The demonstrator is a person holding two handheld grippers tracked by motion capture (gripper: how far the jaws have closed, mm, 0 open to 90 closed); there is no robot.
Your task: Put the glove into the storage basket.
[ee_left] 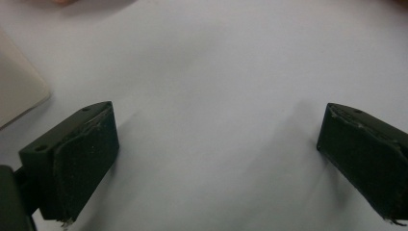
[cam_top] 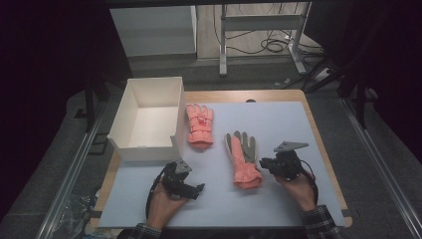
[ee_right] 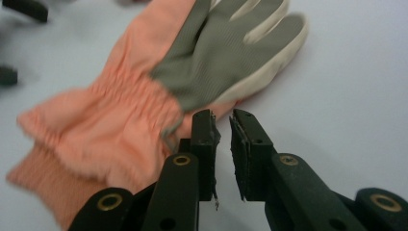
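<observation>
A salmon-orange fabric glove with a grey palm and cream fingertips point(cam_top: 242, 158) point(ee_right: 159, 91) lies flat, palm up, on the pale blue mat, toward its near right part. Its fingers point to the far edge and its ribbed cuff to the near edge.

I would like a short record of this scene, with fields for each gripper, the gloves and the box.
left gripper: jaws wide open over the bare mat
right gripper: jaws nearly closed, holding nothing, beside the near glove
near glove: grey palm up, cuff toward the person
far glove: flat, next to the box
box: white, open top
</observation>
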